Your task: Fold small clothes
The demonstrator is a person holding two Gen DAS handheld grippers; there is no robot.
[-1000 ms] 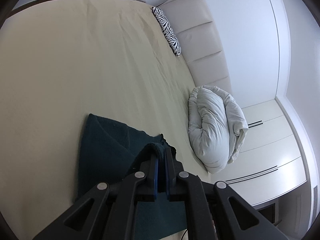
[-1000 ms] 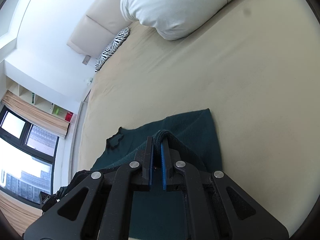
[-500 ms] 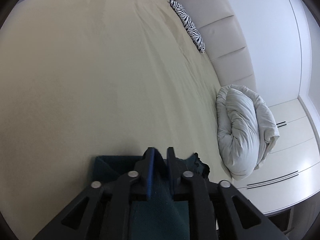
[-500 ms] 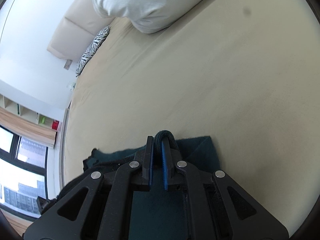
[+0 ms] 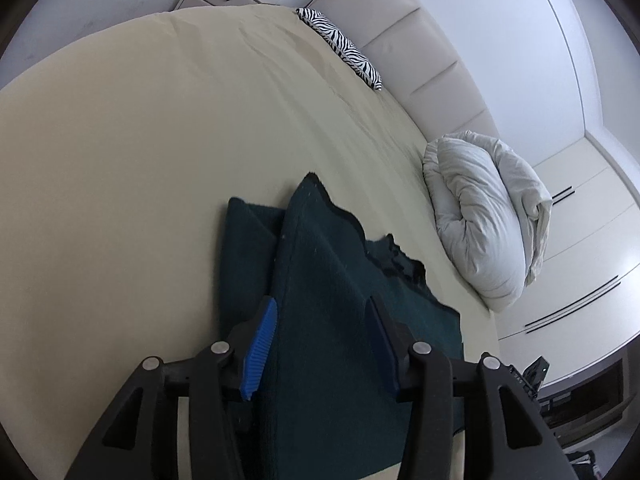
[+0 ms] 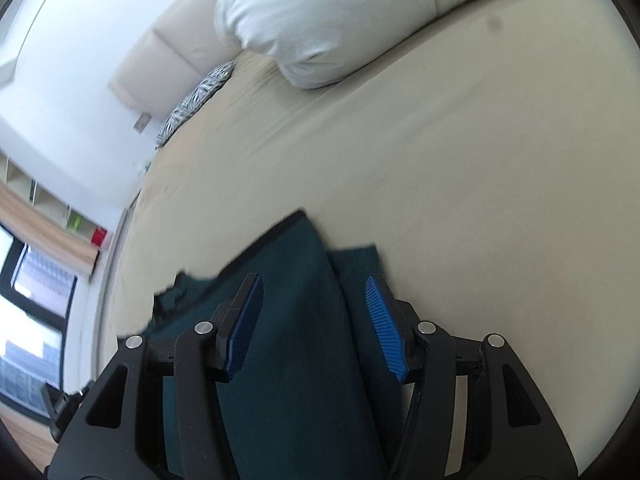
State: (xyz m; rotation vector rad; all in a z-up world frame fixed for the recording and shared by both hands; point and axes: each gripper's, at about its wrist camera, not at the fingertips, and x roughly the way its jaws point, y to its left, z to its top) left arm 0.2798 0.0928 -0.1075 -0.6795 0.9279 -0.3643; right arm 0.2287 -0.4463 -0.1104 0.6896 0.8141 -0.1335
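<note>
Beige bed [image 5: 140,160] ahead of and under both grippers. White duvet [image 5: 484,216] bundled ahead-right of left gripper [image 5: 322,318]; ahead, slightly left of right gripper [image 6: 314,296]. Dark green garment [image 5: 332,320] flat on bed, folded layer running up between both sets of fingers. Both jaws just opened: pads clear of cloth, nothing gripped. Zebra cushion [image 5: 340,46] far ahead by headboard [image 5: 420,52].

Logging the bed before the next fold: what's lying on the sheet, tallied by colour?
Dark green: 1, the garment
White: 1, the duvet
Zebra-striped: 1, the pillow
Total: 3
</note>
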